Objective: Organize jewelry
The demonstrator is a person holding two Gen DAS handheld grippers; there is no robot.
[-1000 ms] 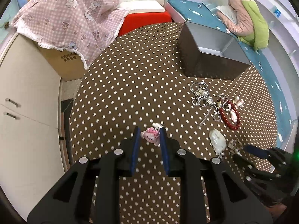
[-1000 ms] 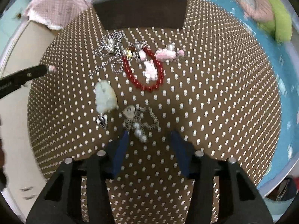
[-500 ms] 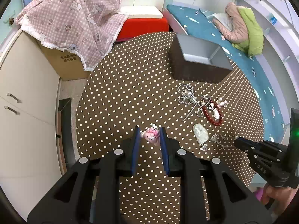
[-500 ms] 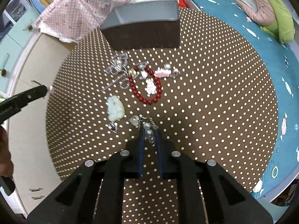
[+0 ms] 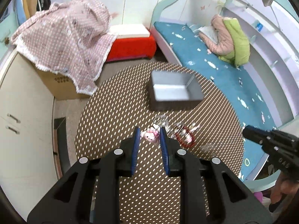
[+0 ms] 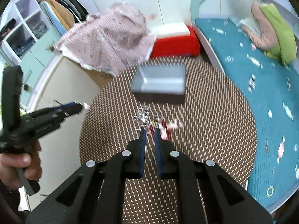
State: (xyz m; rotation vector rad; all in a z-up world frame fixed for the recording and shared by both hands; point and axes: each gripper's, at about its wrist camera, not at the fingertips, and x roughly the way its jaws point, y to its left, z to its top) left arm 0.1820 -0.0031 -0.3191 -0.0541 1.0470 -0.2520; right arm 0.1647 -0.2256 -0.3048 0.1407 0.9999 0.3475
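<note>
My left gripper [image 5: 149, 134] is shut on a pink bunny charm [image 5: 150, 136] and holds it high above the round brown dotted table [image 5: 115, 115]. The open grey box [image 5: 173, 91] stands at the table's far side. A red bead bracelet [image 5: 185, 140] and silver pieces [image 5: 161, 120] lie blurred between box and gripper. My right gripper [image 6: 149, 130] is nearly shut, also raised above the table; motion blur hides whether anything sits between its pads. The jewelry [image 6: 160, 127] shows blurred just beyond its tips, the box [image 6: 160, 85] further back. The left gripper with the charm also shows in the right wrist view [image 6: 82, 106].
A blue bed [image 5: 214, 63] with a pink and green bundle [image 5: 229, 39] runs along the right. A pink checked cloth [image 5: 65, 41] covers a cardboard box at the left, a red stool [image 5: 130, 46] stands behind the table, a cream cabinet [image 5: 24, 121] at the left.
Both grippers have risen well above the table. The left one still holds the bunny charm. The right one closed over the pearl chain piece, then lifted; the view is now blurred.
</note>
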